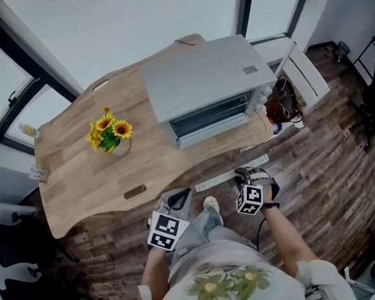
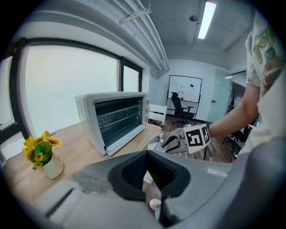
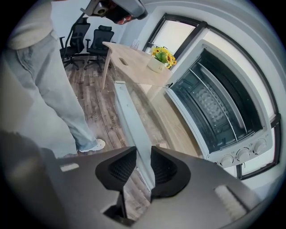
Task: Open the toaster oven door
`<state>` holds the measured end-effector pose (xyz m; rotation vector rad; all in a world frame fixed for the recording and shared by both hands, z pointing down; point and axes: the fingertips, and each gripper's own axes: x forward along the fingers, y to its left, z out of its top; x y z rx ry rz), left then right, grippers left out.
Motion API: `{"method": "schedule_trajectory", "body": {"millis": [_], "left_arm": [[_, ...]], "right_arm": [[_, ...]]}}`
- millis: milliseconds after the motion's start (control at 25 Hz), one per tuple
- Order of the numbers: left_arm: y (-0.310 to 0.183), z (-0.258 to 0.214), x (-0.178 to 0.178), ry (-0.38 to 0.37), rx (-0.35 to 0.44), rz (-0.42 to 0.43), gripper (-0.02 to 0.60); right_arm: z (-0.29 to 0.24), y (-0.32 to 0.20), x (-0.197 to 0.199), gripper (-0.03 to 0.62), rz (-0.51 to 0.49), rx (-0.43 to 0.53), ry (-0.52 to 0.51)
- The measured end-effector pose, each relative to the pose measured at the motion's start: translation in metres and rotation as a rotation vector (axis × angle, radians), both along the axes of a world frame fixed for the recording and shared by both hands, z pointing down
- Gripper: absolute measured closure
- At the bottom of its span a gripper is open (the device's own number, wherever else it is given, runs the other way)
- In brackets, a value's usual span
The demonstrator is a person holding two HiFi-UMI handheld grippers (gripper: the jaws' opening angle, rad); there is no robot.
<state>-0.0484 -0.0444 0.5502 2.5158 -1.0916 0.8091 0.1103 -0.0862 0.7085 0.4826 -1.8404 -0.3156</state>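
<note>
A white toaster oven (image 1: 203, 88) (image 2: 117, 118) (image 3: 219, 112) stands at the far right end of the wooden table (image 1: 81, 178), its dark front with wire racks towards me. I cannot tell how its door stands. Both grippers hang below the table's near edge, well short of the oven. My left gripper (image 1: 179, 196) (image 2: 147, 154) is shut, pads together with nothing between them. My right gripper (image 1: 249, 173) (image 3: 144, 154) (image 2: 166, 142) is open by a narrow gap and holds nothing. It points down at the floor beside a pale rail (image 3: 129, 116).
A small vase of yellow flowers (image 1: 110, 135) (image 2: 42, 154) stands mid-table, left of the oven. Dark red gear (image 1: 280, 105) sits off the table's right end. My legs and a shoe (image 1: 210, 204) are between the grippers. Office chairs (image 3: 85, 36) stand further off.
</note>
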Motion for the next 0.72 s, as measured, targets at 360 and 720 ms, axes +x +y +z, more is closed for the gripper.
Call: {"method": "schedule_trajectory", "body": {"millis": [360,720], "left_arm": [[-0.002,0.005,0.0,-0.002,-0.013,0.001,0.578],[-0.006,0.009,0.0,-0.005,-0.023,0.006,0.577]], "right_arm": [[0.022,0.0,0.0,0.488,0.008,-0.054,0.031],[0.038,-0.002,-0.001,0.488,0.046,-0.114,0.022]]}}
